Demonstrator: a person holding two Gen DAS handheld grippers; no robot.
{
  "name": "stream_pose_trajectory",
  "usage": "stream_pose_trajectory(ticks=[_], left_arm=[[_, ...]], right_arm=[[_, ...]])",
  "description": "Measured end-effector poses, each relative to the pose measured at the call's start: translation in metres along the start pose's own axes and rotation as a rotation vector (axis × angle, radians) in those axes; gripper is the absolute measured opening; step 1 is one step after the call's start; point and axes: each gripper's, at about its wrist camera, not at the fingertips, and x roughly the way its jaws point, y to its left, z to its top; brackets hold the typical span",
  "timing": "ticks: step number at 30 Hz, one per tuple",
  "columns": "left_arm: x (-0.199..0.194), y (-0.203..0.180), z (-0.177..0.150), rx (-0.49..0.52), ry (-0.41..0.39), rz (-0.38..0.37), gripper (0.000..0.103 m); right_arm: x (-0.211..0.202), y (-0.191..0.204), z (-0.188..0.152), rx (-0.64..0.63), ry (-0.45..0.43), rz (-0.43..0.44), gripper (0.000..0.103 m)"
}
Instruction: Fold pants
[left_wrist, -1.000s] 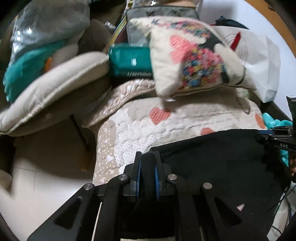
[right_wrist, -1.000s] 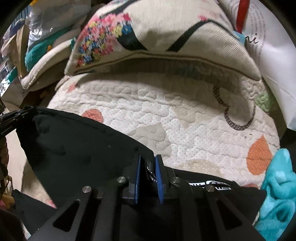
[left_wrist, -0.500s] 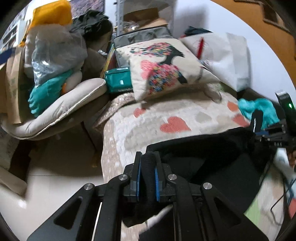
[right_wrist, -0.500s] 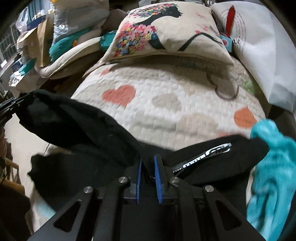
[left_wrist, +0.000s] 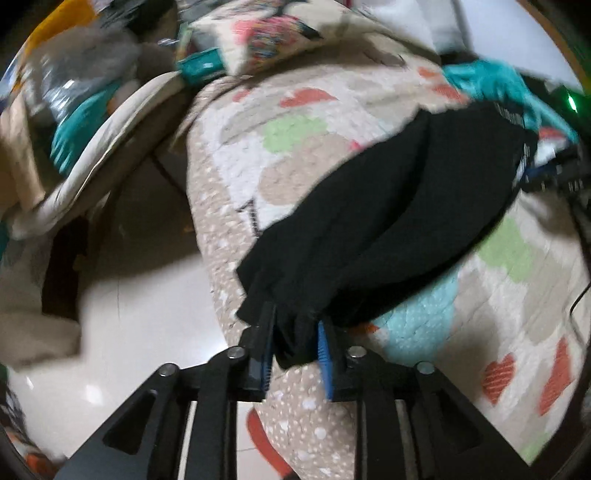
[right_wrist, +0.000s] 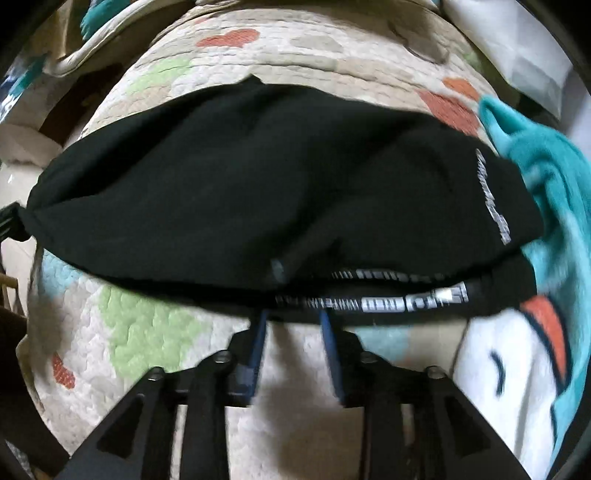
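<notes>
The left gripper (left_wrist: 295, 343) has just been opening its jaws; a bunched end of the black fabric pants (left_wrist: 388, 221) sits loosely between them. The right gripper (right_wrist: 293, 339) has just been parting wider, the lettered waistband (right_wrist: 388, 301) at its tips, apparently released. The pants lie doubled across mid-frame on the heart-patterned quilt (right_wrist: 147, 325), probably set down to finish a fold.

Just past my right fingertips, the waistband (right_wrist: 406, 301) of the black pants (right_wrist: 240, 192) carries white block lettering, but motion blur smears it and I can't read a word. A second white line of print (right_wrist: 493, 199) runs along the pants' edge off to the right, equally illegible. Ahead of my left fingers nothing readable shows.
</notes>
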Motion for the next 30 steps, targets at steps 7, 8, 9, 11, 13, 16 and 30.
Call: stream_pose_trajectory(ticks=[7, 8, 9, 11, 13, 16, 30], left_arm=[[-0.019, 0.029, 0.033, -0.223, -0.06, 0.055, 0.034], [-0.022, 0.026, 0.037, -0.23, -0.075, 0.051, 0.034], [-0.024, 0.023, 0.038, -0.22, -0.078, 0.049, 0.034], [-0.028, 0.018, 0.034, -0.174, -0.06, 0.058, 0.034], [-0.031, 0.02, 0.02, -0.145, -0.014, 0.052, 0.035], [-0.033, 0.037, 0.001, -0.173, 0.056, 0.084, 0.035], [0.011, 0.038, 0.032, -0.391, 0.073, -0.021, 0.037]], right_arm=[[-0.052, -0.007, 0.026, 0.055, -0.211, 0.05, 0.05], [-0.055, -0.002, 0.033, 0.061, -0.231, 0.063, 0.05], [-0.056, 0.005, 0.042, 0.064, -0.24, 0.076, 0.05], [-0.051, 0.018, 0.051, 0.055, -0.249, 0.099, 0.05], [-0.04, 0.035, 0.058, 0.038, -0.243, 0.116, 0.05], [-0.017, 0.055, 0.064, 0.02, -0.216, 0.135, 0.05], [0.024, 0.038, 0.052, -0.004, -0.1, -0.069, 0.054]])
